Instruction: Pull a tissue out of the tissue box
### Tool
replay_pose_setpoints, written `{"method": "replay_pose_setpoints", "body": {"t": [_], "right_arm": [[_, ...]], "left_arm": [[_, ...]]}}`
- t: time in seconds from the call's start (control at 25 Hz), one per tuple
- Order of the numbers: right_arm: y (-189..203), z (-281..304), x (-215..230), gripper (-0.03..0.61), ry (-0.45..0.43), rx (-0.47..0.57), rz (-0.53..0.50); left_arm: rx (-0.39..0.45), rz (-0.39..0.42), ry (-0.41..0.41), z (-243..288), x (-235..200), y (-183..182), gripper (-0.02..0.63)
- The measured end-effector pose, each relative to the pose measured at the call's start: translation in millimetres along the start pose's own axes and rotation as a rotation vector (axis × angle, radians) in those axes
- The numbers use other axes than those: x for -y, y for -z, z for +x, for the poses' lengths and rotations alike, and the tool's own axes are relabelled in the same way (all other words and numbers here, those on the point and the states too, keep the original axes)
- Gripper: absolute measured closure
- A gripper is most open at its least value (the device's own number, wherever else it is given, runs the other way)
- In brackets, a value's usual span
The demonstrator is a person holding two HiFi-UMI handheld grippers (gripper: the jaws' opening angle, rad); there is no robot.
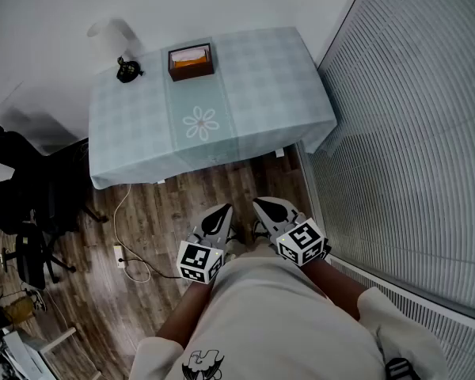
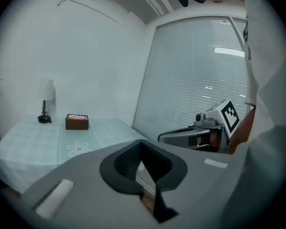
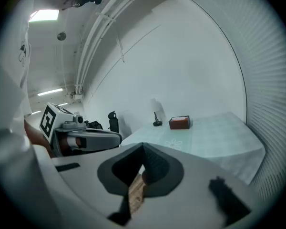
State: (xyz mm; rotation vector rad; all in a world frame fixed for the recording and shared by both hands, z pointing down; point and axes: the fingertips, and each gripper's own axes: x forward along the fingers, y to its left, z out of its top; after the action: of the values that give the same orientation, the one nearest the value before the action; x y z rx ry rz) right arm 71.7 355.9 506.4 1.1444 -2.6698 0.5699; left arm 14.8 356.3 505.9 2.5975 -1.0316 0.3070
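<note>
I wear a cream short-sleeved shirt (image 1: 293,315) with a black print (image 1: 203,364). My left gripper (image 1: 222,210) and right gripper (image 1: 261,205) are pale grey shells, dark-lined inside, each carrying a white cube (image 1: 199,261) of black square markers.

Lamp (image 1: 115,44) just left of tissue box (image 1: 191,62)

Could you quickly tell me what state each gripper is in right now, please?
Left gripper: jaws closed, holding nothing.
Right gripper: jaws closed, holding nothing.

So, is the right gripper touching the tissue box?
Apart. Head view: the right gripper is held over the floor, with the tissue box far off on the table.
</note>
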Motion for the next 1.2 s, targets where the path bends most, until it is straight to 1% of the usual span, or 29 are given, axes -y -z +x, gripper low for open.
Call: {"method": "replay_pose_setpoints", "body": {"t": [0.2,0.44,0.56,0.72,0.8,0.88,0.92,1.12,1.16,1.2], "right_arm": [[-4,13,-5,0.574,-0.002,0.001,0.008],[-11,43,-24,0.572,-0.022,0.01,0.011],[-17,60,-29,0.572,-0.022,0.029,0.037],[-20,76,-28,0.571,-0.002,0.028,0.049],[-23,82,-22,0.561,0.012,0.025,0.062],[-26,89,-13,0.523,0.018,0.012,0.062],[-28,94,-8,0.52,0.018,0.003,0.06],[-39,128,36,0.52,0.011,-0.011,0.072],[-43,138,47,0.528,0.005,-0.01,0.075],[-46,150,57,0.55,-0.004,-0.01,0.08]], "left_arm": [[-0.005,-0.011,-0.011,-5,-17,-1,0.607],[0.007,-0.018,-0.019,-17,-44,-4,0.607],[0.006,-0.031,-0.008,-24,-60,-3,0.607],[0.003,-0.037,0.007,-32,-80,-1,0.607],[-0.002,-0.044,0.011,-32,-91,1,0.607],[-0.006,-0.055,0.014,-27,-102,-1,0.607],[-0.005,-0.061,0.015,-22,-108,-2,0.607],[-0.001,-0.085,0.005,17,-142,-18,0.607],[-0.002,-0.086,-0.002,27,-151,-21,0.607],[-0.005,-0.086,-0.011,37,-163,-25,0.607]]}}
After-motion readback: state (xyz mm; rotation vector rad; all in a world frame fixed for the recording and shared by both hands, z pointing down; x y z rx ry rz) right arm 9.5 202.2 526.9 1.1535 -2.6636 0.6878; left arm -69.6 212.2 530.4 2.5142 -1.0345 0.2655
